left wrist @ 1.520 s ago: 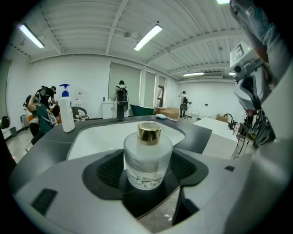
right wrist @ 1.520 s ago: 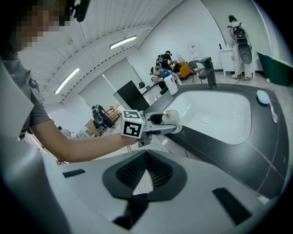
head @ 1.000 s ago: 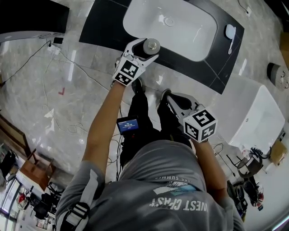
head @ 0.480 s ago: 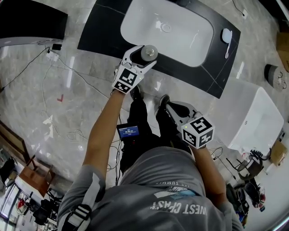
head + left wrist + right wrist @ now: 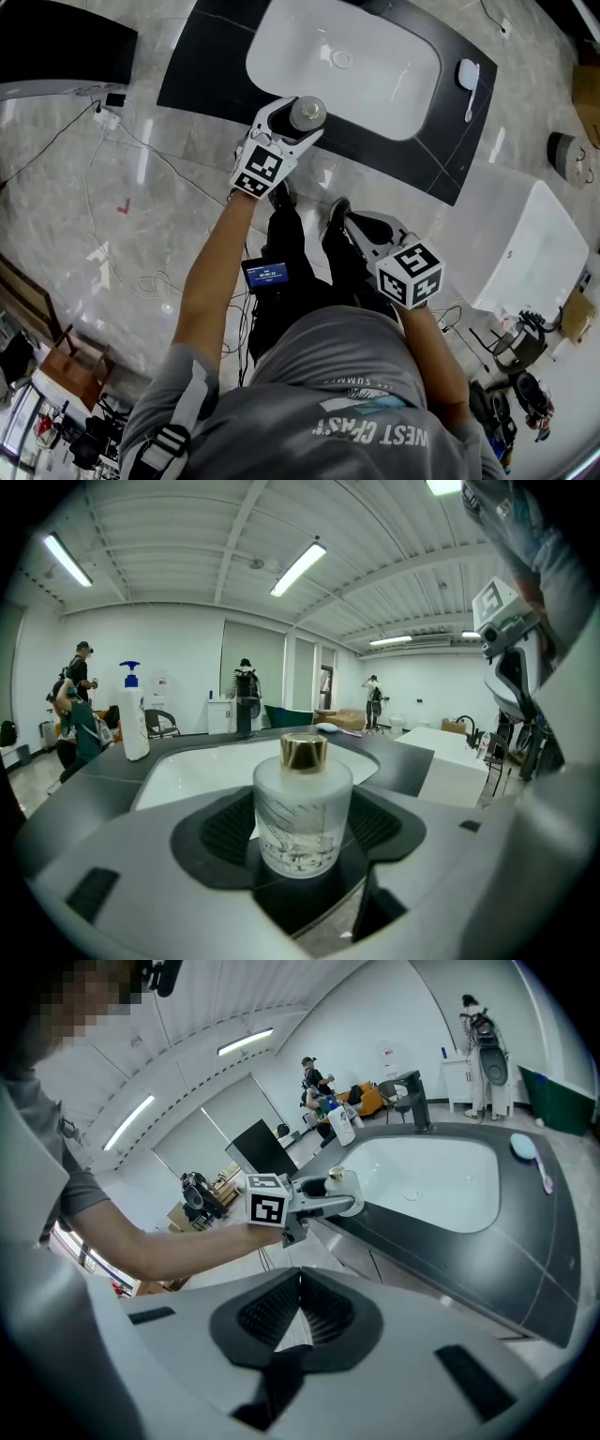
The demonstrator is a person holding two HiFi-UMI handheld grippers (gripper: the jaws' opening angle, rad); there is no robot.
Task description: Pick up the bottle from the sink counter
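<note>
A frosted glass bottle with a gold cap sits between the jaws of my left gripper, which is shut on it over the front edge of the black sink counter. In the left gripper view the bottle stands upright, the dark pads pressing both its sides. Whether its base touches the counter is hidden. My right gripper hangs lower, near the person's legs, and its jaws are shut with nothing between them. The right gripper view shows the bottle in the left gripper.
A white basin is set into the counter. A white brush lies at its right end, and a pump bottle stands at the far left. A white tub stands to the right. Cables cross the marble floor.
The left gripper with the bottle has drawn slightly back from the basin toward the counter's front edge. The right gripper has barely moved.
</note>
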